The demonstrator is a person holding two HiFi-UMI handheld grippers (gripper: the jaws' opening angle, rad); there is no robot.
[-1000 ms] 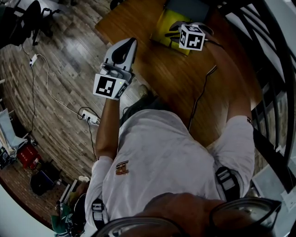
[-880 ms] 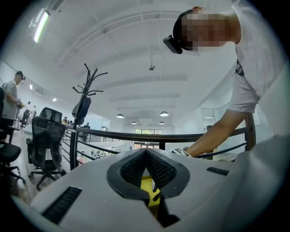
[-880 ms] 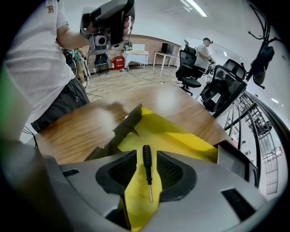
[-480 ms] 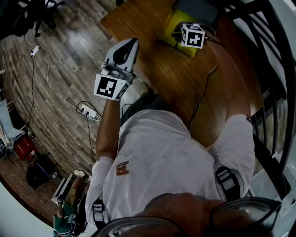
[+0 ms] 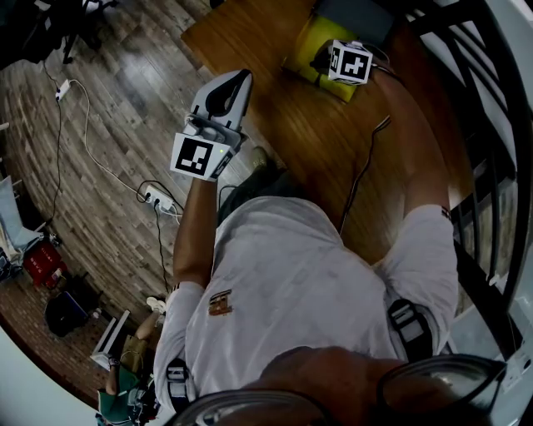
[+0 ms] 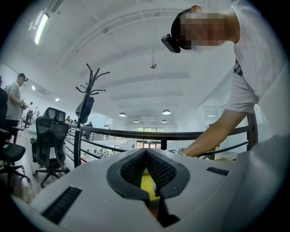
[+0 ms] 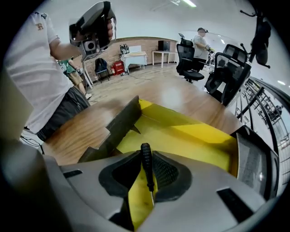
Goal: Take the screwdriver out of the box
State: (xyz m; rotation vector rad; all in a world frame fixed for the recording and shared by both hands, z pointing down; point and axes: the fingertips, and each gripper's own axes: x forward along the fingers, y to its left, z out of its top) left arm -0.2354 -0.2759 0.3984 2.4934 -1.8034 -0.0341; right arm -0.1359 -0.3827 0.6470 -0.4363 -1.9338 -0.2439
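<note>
An open yellow box (image 5: 306, 40) (image 7: 195, 136) lies at the far end of the wooden table (image 5: 275, 108). My right gripper (image 5: 326, 60) (image 7: 146, 155) points steeply down into it. Its jaws are closing, and their tips meet on the ribbed black handle of a thin screwdriver (image 7: 146, 165) that stands between them over the yellow floor of the box. In the head view the marker cube hides these jaws. My left gripper (image 5: 235, 79) (image 6: 146, 150) is held level in the air off the table's left edge, shut with nothing in it.
The box's dark flap (image 7: 118, 128) stands up on its left side. A grey flat device (image 5: 354, 17) (image 7: 253, 158) lies beside the box. A cable (image 5: 362, 170) crosses the table. A black railing (image 5: 491, 100) runs along the right. Office chairs (image 7: 226, 72) stand beyond.
My right gripper has sunk a little further into the yellow box. The left gripper has stayed where it was.
</note>
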